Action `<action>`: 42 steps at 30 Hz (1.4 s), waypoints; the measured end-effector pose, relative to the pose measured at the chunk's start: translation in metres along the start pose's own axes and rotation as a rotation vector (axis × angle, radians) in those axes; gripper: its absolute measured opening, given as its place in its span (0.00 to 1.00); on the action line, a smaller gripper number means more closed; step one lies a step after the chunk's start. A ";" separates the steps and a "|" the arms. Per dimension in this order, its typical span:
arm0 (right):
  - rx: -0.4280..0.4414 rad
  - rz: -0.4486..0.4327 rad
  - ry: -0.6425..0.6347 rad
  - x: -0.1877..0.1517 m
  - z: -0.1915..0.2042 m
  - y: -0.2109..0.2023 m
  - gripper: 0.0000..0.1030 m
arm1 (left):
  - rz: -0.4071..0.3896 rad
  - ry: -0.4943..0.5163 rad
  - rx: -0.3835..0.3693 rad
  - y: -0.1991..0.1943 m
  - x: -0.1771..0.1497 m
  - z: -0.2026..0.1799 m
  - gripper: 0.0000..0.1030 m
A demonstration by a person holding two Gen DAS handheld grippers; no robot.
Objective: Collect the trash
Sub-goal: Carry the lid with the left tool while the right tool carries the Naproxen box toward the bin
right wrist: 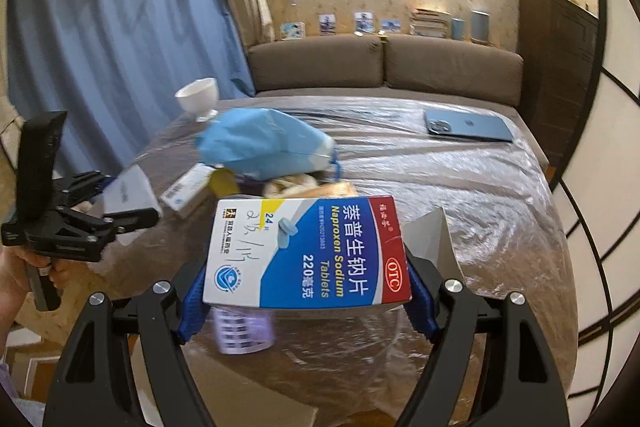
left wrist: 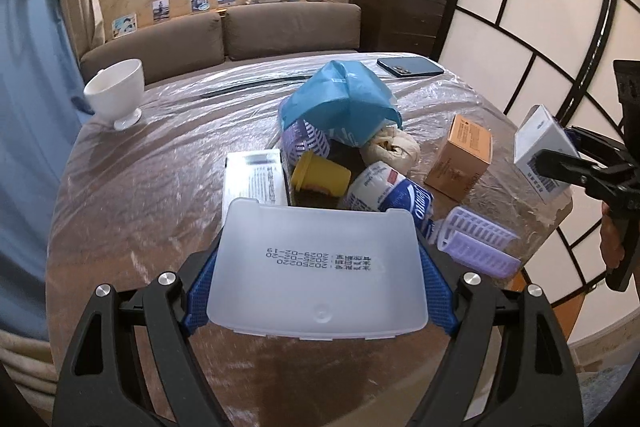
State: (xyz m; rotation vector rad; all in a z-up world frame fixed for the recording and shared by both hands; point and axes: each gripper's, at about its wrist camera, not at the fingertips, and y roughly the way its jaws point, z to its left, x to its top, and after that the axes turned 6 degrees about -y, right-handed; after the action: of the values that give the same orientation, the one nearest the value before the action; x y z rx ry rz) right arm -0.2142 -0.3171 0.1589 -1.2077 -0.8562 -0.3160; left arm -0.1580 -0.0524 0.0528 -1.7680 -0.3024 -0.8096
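My left gripper [left wrist: 318, 275] is shut on a translucent white plastic box [left wrist: 316, 267], held above the table's near edge. My right gripper [right wrist: 306, 291] is shut on a blue and white Naproxen tablet carton [right wrist: 308, 251] with an open flap, held above the table. In the left wrist view the right gripper [left wrist: 560, 163] holds that carton [left wrist: 540, 147] at the far right. A pile of trash lies in the middle of the table: a blue bag [left wrist: 340, 99], a yellow cup [left wrist: 320, 173], a tissue pack [left wrist: 388, 193], crumpled paper [left wrist: 390, 147], a white carton [left wrist: 256, 177].
The table [left wrist: 160, 155] is covered in clear plastic film. A white cup [left wrist: 116, 93] stands at its far left, a dark phone [left wrist: 410, 67] lies at its far right. An orange-brown box [left wrist: 460, 157] and a purple slotted piece [left wrist: 478, 241] lie at the right. A brown sofa [left wrist: 288, 27] is behind.
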 end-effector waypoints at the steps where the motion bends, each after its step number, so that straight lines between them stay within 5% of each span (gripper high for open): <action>1: 0.013 -0.001 -0.005 0.000 0.004 -0.002 0.75 | -0.002 -0.006 -0.002 -0.003 -0.001 0.002 0.81; 15: 0.167 0.038 -0.066 -0.023 0.058 -0.019 0.75 | 0.000 -0.088 0.023 -0.027 -0.033 0.000 0.81; 42: 0.250 0.231 -0.102 -0.084 0.098 -0.002 0.75 | 0.110 -0.105 -0.006 -0.034 -0.098 -0.024 0.81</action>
State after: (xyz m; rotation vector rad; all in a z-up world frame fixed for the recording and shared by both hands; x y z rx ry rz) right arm -0.3107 -0.2470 0.1099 -1.0820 -0.8082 0.0407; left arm -0.2584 -0.0433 0.0175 -1.8198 -0.2696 -0.6409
